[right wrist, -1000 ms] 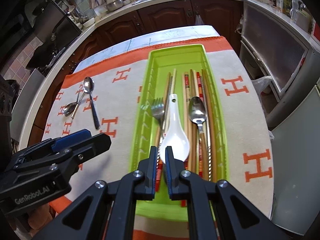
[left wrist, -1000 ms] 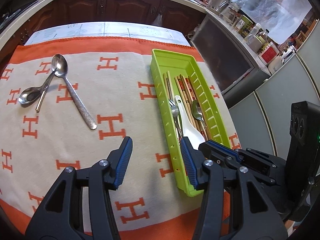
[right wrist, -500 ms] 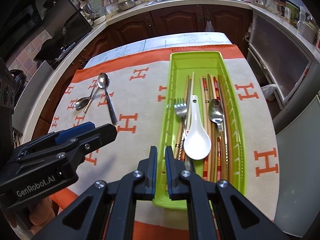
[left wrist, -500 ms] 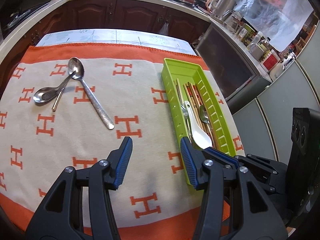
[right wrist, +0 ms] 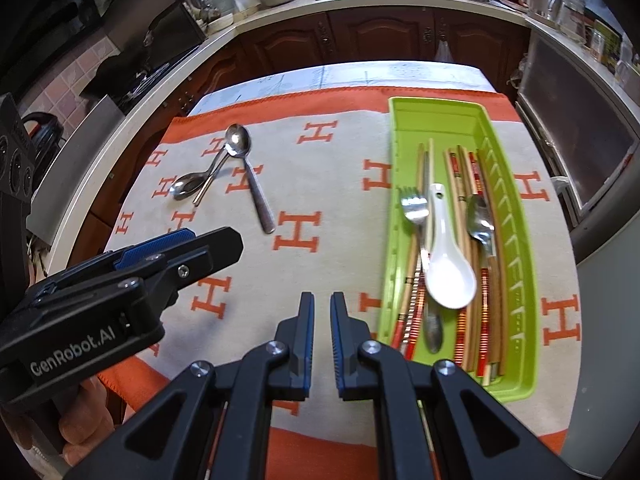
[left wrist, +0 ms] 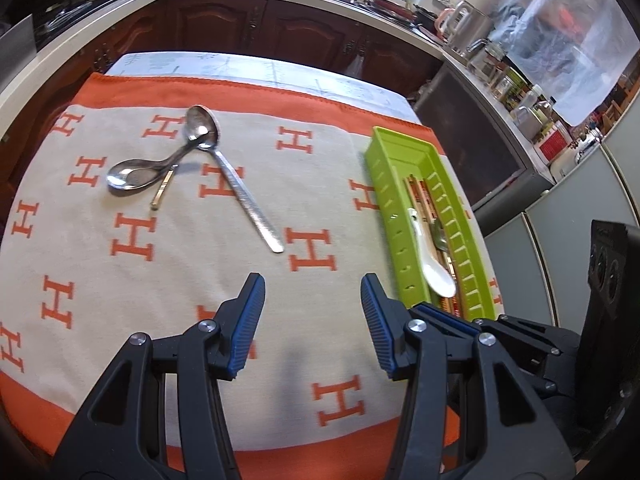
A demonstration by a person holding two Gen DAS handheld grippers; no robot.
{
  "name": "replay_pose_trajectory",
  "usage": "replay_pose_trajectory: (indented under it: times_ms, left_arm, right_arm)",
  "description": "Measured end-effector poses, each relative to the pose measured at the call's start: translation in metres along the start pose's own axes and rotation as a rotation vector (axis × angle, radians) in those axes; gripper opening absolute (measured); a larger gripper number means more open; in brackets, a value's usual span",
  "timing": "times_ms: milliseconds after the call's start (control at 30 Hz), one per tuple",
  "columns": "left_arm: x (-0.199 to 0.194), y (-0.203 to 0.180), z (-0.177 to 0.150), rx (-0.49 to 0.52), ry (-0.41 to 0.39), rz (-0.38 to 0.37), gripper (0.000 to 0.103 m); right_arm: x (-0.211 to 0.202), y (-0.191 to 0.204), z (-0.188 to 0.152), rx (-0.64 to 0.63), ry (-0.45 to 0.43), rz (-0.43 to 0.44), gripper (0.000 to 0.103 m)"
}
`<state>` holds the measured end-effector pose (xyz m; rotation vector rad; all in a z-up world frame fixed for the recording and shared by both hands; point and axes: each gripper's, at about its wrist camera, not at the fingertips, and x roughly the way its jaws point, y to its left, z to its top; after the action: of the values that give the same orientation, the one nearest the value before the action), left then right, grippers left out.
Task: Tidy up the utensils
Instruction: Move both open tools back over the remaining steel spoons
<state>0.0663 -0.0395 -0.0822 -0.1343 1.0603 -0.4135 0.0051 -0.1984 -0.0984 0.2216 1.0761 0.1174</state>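
A green tray (right wrist: 516, 216) on the right of the cloth holds a white ceramic spoon (right wrist: 448, 268), a fork (right wrist: 416, 208), a metal spoon (right wrist: 482, 220) and several chopsticks; it also shows in the left wrist view (left wrist: 384, 160). Two metal spoons lie crossed on the cloth at the far left, a long one (left wrist: 236, 184) and a short one (left wrist: 132, 174), also seen in the right wrist view (right wrist: 248, 168). My left gripper (left wrist: 312, 300) is open and empty above the cloth, near the long spoon's handle end. My right gripper (right wrist: 322, 312) is nearly shut and empty, left of the tray.
The table carries an orange and beige cloth with H marks (left wrist: 132, 236). Kitchen counters and dark cabinets (right wrist: 380, 36) wrap round behind. A glass-front appliance (right wrist: 580, 144) stands right of the table. The left gripper's body (right wrist: 120, 284) shows in the right wrist view.
Both grippers have shifted left and back from the tray. The white spoon, held at the right gripper's tips a second ago, now lies loose in the tray.
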Motion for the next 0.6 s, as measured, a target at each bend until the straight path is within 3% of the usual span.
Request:
replay_pose_trajectory:
  times_ms: [333,600]
  left_arm:
    - [-0.003,0.047,0.004,-0.030,-0.002,0.075,0.047]
    - [0.000,0.089,0.025,-0.031,0.032,0.121,0.047]
  right_arm:
    - [0.012,0.036,0.015,-0.070,0.025,-0.001,0.008]
    - [0.027,0.055,0.049,-0.109,0.055,0.003,0.008]
